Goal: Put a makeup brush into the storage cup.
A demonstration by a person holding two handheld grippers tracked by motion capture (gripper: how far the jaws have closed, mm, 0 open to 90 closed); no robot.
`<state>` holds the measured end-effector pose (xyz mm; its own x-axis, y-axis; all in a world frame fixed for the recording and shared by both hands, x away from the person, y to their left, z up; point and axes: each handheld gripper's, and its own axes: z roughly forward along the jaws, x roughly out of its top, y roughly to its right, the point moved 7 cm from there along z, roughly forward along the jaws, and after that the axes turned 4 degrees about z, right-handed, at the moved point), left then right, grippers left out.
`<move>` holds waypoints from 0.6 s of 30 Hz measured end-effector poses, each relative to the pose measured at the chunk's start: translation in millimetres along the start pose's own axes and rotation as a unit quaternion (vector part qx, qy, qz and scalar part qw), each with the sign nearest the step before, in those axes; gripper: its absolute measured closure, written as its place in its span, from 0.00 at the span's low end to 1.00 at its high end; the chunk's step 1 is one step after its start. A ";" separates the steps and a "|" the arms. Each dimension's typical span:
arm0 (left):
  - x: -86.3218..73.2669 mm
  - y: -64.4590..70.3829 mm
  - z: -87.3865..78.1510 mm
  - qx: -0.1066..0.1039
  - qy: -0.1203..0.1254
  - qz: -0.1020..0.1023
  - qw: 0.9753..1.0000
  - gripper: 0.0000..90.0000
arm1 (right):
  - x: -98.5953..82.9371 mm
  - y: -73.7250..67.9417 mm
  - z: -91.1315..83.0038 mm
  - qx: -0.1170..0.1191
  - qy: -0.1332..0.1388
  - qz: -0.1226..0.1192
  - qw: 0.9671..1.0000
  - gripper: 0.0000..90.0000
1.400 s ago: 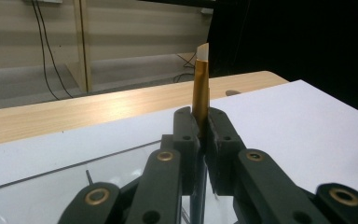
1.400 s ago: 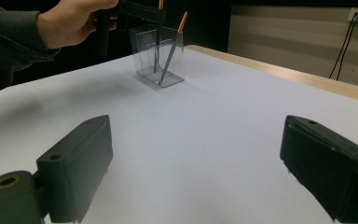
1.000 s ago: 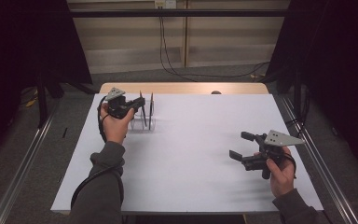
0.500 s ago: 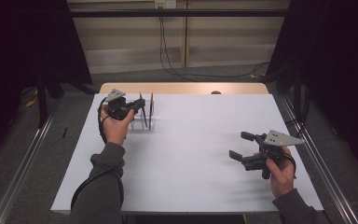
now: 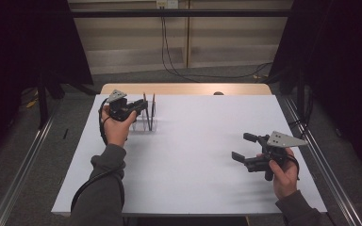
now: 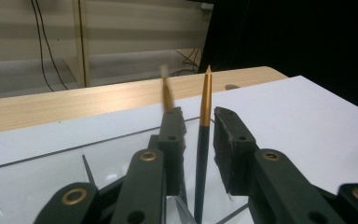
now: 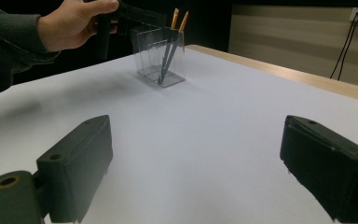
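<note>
Left gripper (image 6: pixel 199 128), held in my left hand (image 5: pixel 115 129) at the far-left part of the table: jaws parted by a narrow gap, one pencil (image 6: pixel 202 144) standing between them. In the left gripper view that pencil's dark shaft and gold upper end rise in the gap with clear space toward the right-hand pad; whether it touches the left-hand pad I cannot tell — no firm pinch is visible.

Second pencil (image 6: pixel 167 91): gold-ended, blurred, just behind the left-hand jaw, leaning slightly.

Clear holder (image 7: pixel 158 56): a transparent box with inner dividers, standing upright on the white table (image 5: pixel 193 155) near its far-left corner. Both pencils stand in it, tips down, leaning side by side in the right gripper view. My left gripper (image 5: pixel 136 107) sits at the holder's top, level with the upper ends of the pencils.

Right gripper (image 7: pixel 196 163), held in my right hand (image 5: pixel 283 174) near the table's right edge: jaws spread wide, nothing between them, bare white surface beneath. In the high view it (image 5: pixel 245 148) points leftward, well apart from the holder.

Farther off — a wooden strip (image 5: pixel 188 89) along the table's back edge, and cables (image 5: pixel 169 52) hanging down the wall behind.
</note>
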<state>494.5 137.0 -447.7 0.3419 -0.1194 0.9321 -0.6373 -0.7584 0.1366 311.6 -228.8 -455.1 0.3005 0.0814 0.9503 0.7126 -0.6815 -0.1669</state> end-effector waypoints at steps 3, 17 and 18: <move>1.5 1.1 -0.7 0.000 0.002 -0.001 1.000 0.78 | 0.1 -0.1 0.3 -0.001 0.001 0.000 1.000 0.10; 6.1 7.5 -5.5 -0.009 0.019 -0.009 1.000 0.64 | -0.2 -0.2 0.9 0.001 0.000 -0.001 1.000 0.10; 6.5 8.0 -6.1 -0.014 0.020 -0.009 1.000 0.63 | -0.1 -0.4 1.0 0.001 0.000 -0.001 1.000 0.10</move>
<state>487.4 134.2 -438.5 0.3259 -0.0806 0.9419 -0.6513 -0.7414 0.1619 312.0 -227.9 -455.4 0.2994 0.0829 0.9505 0.7144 -0.6799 -0.1658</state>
